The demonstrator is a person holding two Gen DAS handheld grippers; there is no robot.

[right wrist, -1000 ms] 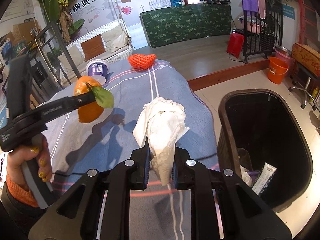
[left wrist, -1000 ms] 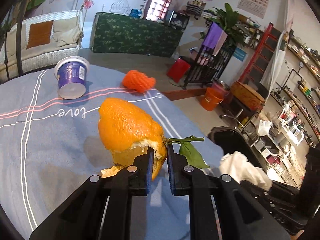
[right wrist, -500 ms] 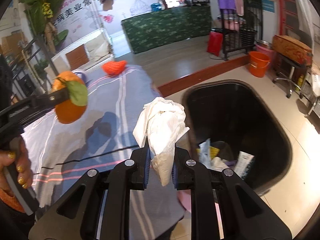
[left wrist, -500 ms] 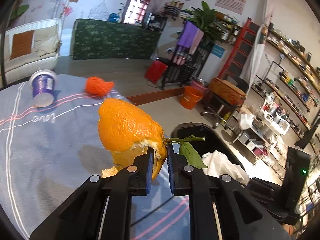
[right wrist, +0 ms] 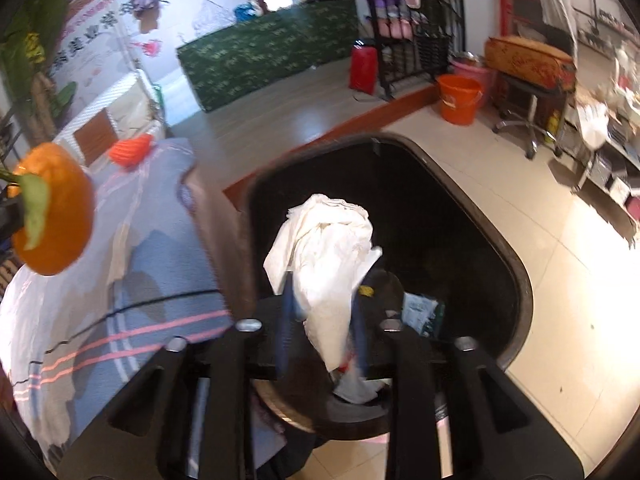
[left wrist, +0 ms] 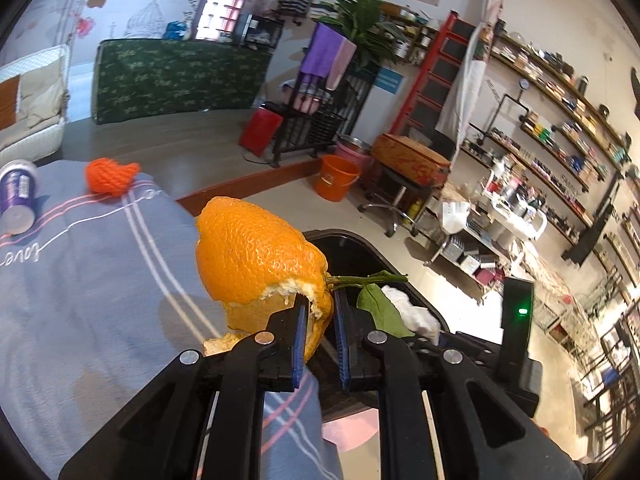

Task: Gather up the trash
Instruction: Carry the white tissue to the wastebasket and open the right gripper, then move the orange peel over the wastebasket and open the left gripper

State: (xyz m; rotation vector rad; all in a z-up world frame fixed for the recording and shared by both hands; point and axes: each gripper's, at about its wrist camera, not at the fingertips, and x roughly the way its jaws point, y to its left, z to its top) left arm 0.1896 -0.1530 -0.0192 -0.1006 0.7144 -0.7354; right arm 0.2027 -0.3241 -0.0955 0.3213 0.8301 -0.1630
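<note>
My left gripper (left wrist: pixel 319 312) is shut on an orange peel (left wrist: pixel 260 260) with a green stem and leaf (left wrist: pixel 380 312), held above the table's right edge near the black trash bin (left wrist: pixel 352 244). In the right wrist view the peel (right wrist: pixel 52 208) hangs at the far left. My right gripper (right wrist: pixel 322 320) is over the bin (right wrist: pixel 460 216); its jaws have spread and the crumpled white tissue (right wrist: pixel 324 248) sits loosely between them. Wrappers lie at the bin's bottom.
A purple yogurt cup (left wrist: pixel 16 196) and an orange knitted piece (left wrist: pixel 110 174) lie on the blue-grey tablecloth (left wrist: pixel 80 280). An orange bucket (right wrist: pixel 458 98) and a stool stand on the floor beyond the bin.
Both grippers moved right, toward the bin. The right gripper went from over the table edge to above the bin, and its jaws widened around the tissue.
</note>
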